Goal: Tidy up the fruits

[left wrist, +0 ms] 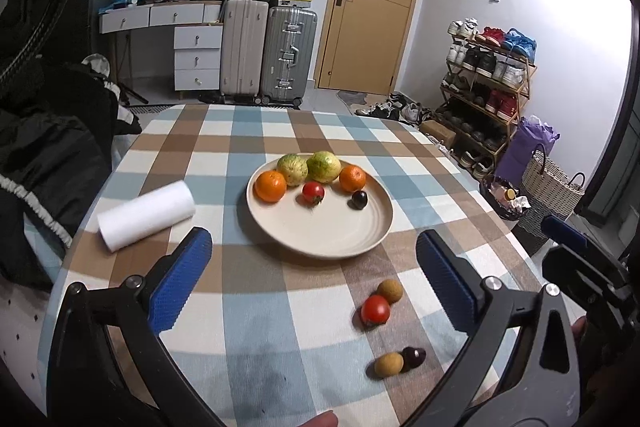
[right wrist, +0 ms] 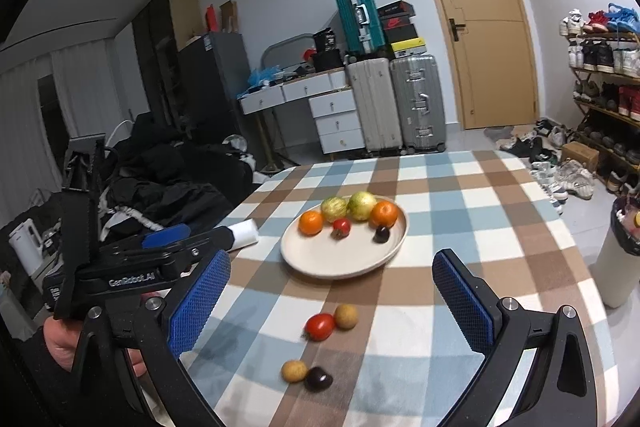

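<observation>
A plate (left wrist: 320, 227) sits mid-worktop (left wrist: 240, 307) with six fruits along its far side — a paper roll (left wrist: 146, 215) lies left of it, four loose fruits (left wrist: 376, 309) before it.

Left hand-held gripper (left wrist: 314, 267): jaws spread wide, blue pads (left wrist: 182, 279) at lower left and lower right of its frame, nothing between them. Right hand-held gripper (right wrist: 332, 291): same, jaws wide apart, empty, pads (right wrist: 200, 301) lower left and lower right. Both held side by side, level, pointing forward. In the right wrist view the left unit sits at left of frame, a hand (right wrist: 64, 343) wrapped round its grip. Fingertip (left wrist: 316, 419) at bottom edge of the left view.
</observation>
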A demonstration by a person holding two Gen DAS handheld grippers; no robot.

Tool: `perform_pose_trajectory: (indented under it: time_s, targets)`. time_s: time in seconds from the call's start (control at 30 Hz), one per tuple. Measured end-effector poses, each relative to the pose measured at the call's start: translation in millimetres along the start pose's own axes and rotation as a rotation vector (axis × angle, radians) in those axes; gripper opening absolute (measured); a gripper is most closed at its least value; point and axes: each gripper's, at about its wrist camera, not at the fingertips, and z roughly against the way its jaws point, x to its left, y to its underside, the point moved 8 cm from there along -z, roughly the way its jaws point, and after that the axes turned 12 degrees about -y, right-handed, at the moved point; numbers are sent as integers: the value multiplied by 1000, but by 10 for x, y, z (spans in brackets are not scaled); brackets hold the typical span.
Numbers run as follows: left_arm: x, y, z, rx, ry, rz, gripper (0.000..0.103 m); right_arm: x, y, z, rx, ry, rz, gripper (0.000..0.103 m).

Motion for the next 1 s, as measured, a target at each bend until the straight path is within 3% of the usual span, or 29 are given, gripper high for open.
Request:
perform_pose_trajectory:
  time_s: [0.33,0.77,1.0]
  targets:
    - [53,625,-73,85,-5,-11,102,-18,456,-27,66,-11,-58,103]
    - [186,931,-227,137,-14,-9,102,-71,1072,-398,241,-84,-130,102]
    - [196,976,-318,158,-11,-9,102,-72,1210,-564,334,-111,-129,80]
